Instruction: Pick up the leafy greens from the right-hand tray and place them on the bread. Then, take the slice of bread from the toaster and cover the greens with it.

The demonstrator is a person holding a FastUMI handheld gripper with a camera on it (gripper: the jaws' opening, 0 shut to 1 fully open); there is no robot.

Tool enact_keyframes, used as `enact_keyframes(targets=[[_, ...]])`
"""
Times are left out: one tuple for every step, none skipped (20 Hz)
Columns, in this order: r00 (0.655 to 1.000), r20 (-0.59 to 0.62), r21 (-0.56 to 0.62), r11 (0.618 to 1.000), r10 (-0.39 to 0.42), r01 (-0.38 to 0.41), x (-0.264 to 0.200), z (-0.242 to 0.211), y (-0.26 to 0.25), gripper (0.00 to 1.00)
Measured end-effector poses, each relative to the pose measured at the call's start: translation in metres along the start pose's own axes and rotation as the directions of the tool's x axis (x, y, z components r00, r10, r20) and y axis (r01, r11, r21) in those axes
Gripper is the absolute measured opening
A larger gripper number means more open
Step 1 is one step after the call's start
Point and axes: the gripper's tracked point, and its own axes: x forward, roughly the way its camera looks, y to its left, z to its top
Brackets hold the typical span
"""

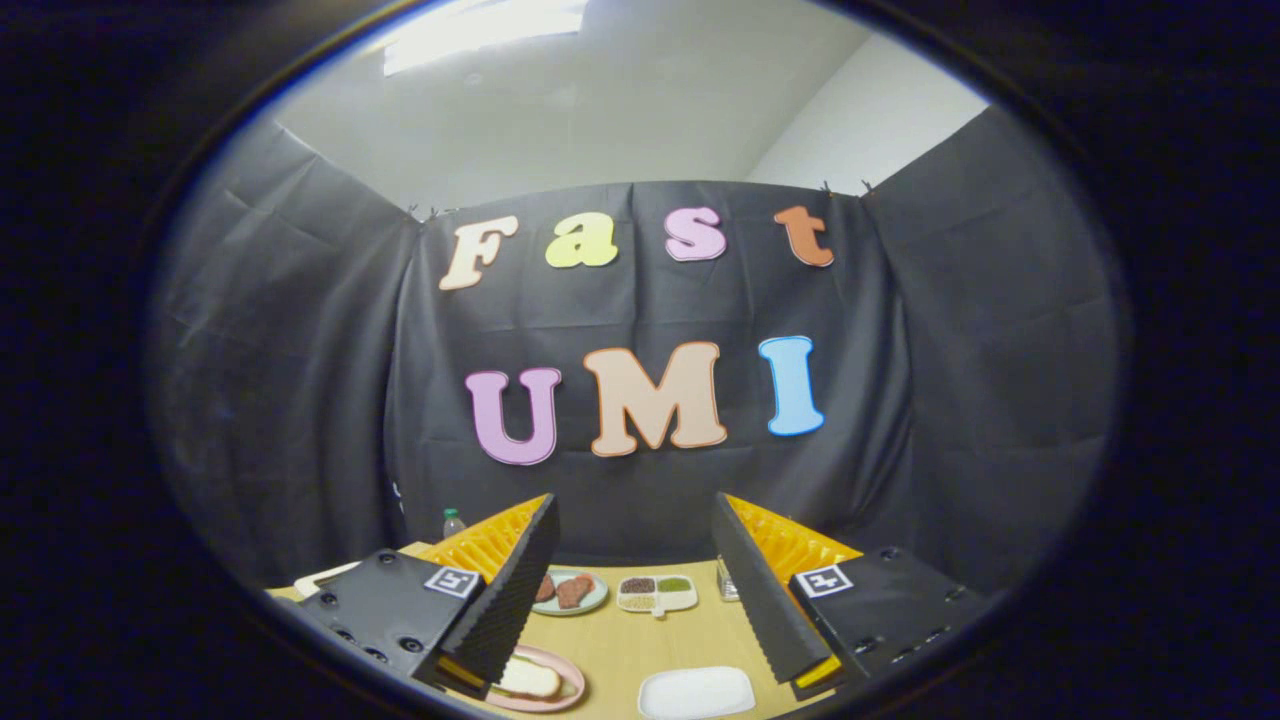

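The hand-held gripper [635, 590] hangs above the pale wooden table [650, 645], fingers spread wide and holding nothing. A slice of white bread [530, 680] lies on a round pink plate [572, 690] at seven o'clock, by the left finger. At six o'clock sits a white rectangular tray [697, 692]; no greens can be made out.
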Motion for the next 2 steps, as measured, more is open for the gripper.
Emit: enact_keyframes(targets=[[1.000, -0.007, -0.008, 1.000, -0.005, 0.005, -0.0034, -0.0009, -0.0034, 0.99], [1.000, -0.013, -0.018, 1.000, -0.006, 0.005, -0.0049, -0.0015, -0.0069, 0.99]])
